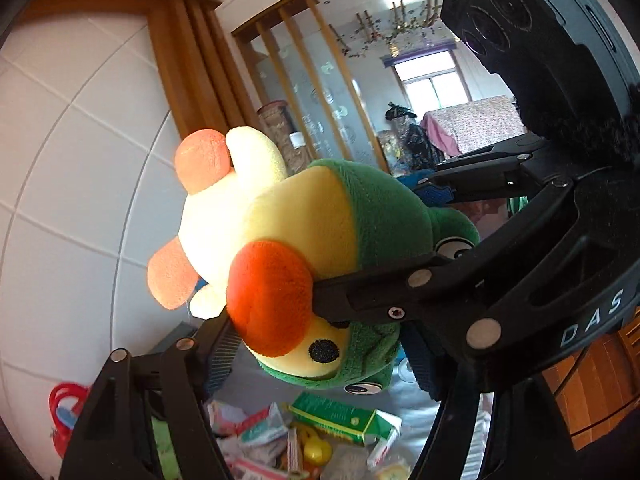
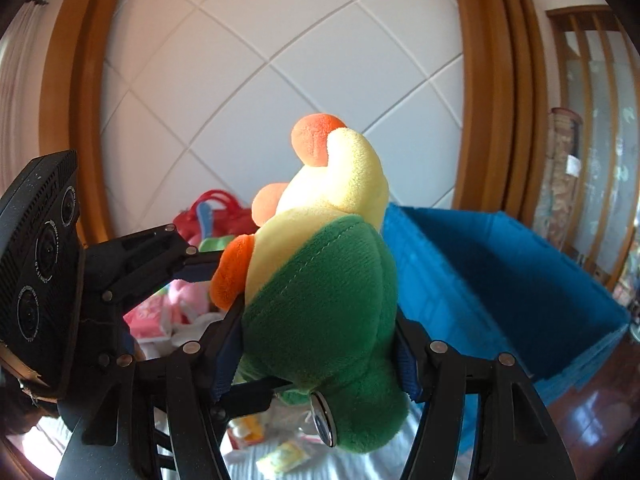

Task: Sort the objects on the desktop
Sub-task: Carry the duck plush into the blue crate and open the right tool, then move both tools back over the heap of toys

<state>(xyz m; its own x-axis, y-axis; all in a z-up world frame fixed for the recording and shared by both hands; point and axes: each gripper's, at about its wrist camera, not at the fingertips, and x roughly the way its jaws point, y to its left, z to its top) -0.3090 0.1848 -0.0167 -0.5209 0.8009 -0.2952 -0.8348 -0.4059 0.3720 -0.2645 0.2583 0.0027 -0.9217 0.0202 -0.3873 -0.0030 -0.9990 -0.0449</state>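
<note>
A yellow plush duck in a green hood (image 1: 304, 240), with orange beak and feet, hangs in the air between both grippers. In the left wrist view my left gripper (image 1: 320, 356) is shut on its head end, and my right gripper (image 1: 400, 236) reaches in from the right, also clamped on the hood. In the right wrist view my right gripper (image 2: 320, 344) is shut on the green hood of the plush duck (image 2: 324, 280); my left gripper (image 2: 224, 292) comes in from the left and grips it too.
A blue plastic crate (image 2: 500, 280) stands at the right on the table. A red basket (image 2: 216, 212) with toys sits at the back left. Below lie a green box (image 1: 336, 420), snack packets (image 1: 256, 432) and a yellow toy (image 1: 316, 450). A tiled wall is behind.
</note>
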